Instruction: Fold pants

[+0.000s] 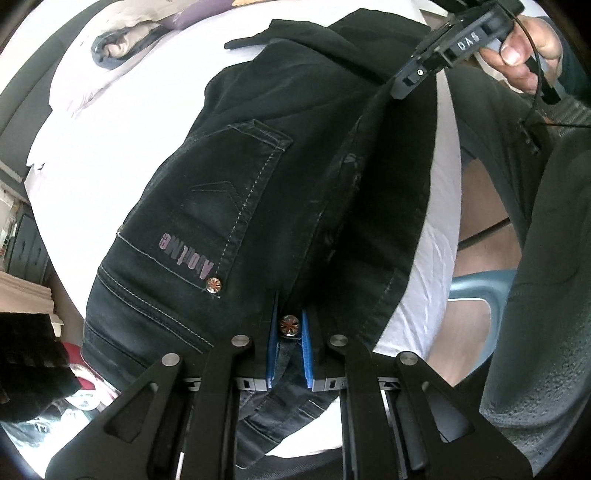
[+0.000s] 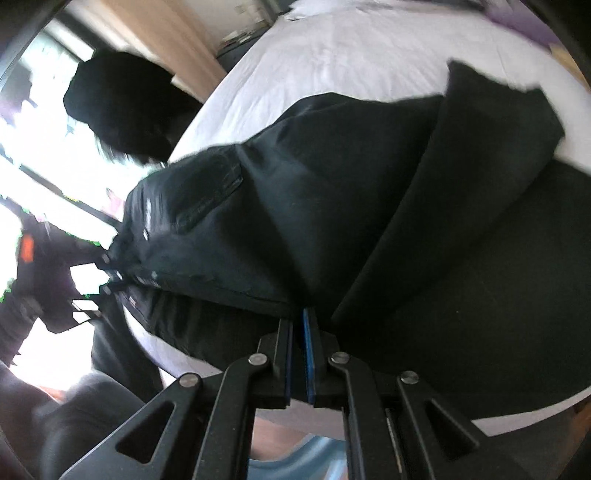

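Black jeans lie on a white bed, back pocket with a printed logo facing up. My left gripper is shut on the waistband, a metal rivet showing between its blue pads. In the left wrist view my right gripper, held by a hand, pinches the raised folded edge of the jeans farther along. The right wrist view shows the right gripper shut on a ridge of the black jeans, which are bunched and partly lifted off the bed. One leg end sticks out at the far side.
Folded pale bedding and a purple item sit at the bed's far end. A blue chair and a person's grey trouser leg are by the near edge. Dark and red things lie beside the bed.
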Demonstrator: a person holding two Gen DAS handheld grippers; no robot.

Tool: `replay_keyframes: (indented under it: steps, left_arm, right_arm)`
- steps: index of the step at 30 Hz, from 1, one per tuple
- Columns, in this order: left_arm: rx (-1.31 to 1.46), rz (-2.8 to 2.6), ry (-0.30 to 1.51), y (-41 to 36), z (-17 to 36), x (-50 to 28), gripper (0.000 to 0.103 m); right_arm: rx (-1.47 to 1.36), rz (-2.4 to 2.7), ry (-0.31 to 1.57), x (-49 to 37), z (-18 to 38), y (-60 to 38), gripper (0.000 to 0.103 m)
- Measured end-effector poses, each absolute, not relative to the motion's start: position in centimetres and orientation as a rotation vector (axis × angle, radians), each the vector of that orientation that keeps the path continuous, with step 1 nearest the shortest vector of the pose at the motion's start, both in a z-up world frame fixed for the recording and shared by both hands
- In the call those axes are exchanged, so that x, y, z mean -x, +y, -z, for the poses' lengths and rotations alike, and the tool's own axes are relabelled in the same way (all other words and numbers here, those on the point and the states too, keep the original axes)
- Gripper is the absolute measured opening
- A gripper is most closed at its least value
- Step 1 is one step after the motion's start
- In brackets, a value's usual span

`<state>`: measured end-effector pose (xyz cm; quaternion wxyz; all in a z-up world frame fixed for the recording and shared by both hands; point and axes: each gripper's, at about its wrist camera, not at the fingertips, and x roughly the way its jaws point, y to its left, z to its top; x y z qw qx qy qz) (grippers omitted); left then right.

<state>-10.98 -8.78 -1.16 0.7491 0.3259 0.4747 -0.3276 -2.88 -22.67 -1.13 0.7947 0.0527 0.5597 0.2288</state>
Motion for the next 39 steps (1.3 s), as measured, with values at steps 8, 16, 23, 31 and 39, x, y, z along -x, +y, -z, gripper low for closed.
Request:
replay_keyframes:
  steps: [8,16,23,31,39]
  left_arm:
    - [-0.731,0.748,1.018,-6.4,-0.2,11.5,0.010]
    - [-0.730,0.750,1.015,-6.6,0.3,12.1,0.010]
    - [-0.745,0.754,1.000,-6.1,0.7,13.1,0.010]
    - [-0.645,0.717,1.009,-5.2,2.0,11.8,0.015]
    - [-0.500,0.646,1.108,-1.2,-1.9,10.9,0.084]
  right_arm:
    - [0.093,-0.489,1.131,3.3,-0.7,-19.9,0.007]
    - [0.156,-0.494,1.114,3.3,-0.2,-18.8,0.007]
    - [0.213,-0.512,1.115,4.6,0.0,-19.6,0.007]
    - [0.246,-0.494,1.122,4.8,1.4,-19.5,0.010]
    - [0.217,-0.606,1.111,6.3,1.1,-19.4,0.063]
